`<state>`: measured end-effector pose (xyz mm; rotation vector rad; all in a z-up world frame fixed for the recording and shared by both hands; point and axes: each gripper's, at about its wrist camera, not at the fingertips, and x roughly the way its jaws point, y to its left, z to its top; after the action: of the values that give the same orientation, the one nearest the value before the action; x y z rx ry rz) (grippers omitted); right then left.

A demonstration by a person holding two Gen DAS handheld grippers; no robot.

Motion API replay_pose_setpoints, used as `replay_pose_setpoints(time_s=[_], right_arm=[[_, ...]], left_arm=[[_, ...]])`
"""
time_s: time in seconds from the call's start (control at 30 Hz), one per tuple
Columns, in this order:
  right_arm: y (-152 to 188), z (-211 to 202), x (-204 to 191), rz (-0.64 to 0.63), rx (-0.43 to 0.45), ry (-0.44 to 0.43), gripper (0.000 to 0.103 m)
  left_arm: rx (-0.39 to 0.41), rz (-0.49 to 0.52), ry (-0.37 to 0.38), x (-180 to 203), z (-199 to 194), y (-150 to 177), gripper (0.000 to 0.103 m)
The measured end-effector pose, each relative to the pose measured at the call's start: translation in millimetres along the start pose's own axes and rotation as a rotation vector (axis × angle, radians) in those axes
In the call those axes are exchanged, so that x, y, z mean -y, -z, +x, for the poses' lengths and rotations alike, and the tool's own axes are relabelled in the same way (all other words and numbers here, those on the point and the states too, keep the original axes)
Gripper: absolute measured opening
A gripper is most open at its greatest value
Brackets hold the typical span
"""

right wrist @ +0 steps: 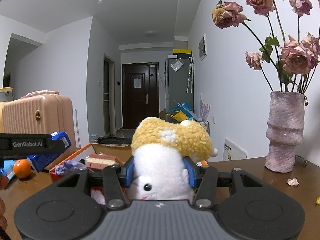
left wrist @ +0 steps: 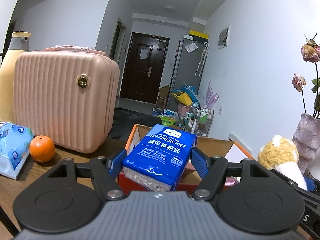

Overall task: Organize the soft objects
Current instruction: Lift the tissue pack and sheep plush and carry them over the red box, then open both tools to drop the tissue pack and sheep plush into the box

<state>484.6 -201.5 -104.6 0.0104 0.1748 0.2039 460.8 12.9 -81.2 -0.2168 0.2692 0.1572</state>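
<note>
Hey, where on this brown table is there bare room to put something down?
Bare wood lies right of the open orange cardboard box, up to the mottled purple vase, apart from a fallen petal. The left side is crowded: ribbed pink suitcase, orange fruit, pale blue tissue pack.
</note>
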Motion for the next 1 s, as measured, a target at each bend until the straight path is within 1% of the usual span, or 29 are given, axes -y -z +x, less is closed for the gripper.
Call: replay_pose_setpoints(time_s=[0.53, 1.0], right_arm=[[-12, 51, 1, -0.004, 0.002, 0.002, 0.049], [-20, 88, -6, -0.045, -0.008, 0.003, 0.049]], left_arm=[[0.027, -0.014, -0.021, 12, 39, -12, 0.071], [0.045, -0.013, -0.056, 20, 70, -17, 0.071]])
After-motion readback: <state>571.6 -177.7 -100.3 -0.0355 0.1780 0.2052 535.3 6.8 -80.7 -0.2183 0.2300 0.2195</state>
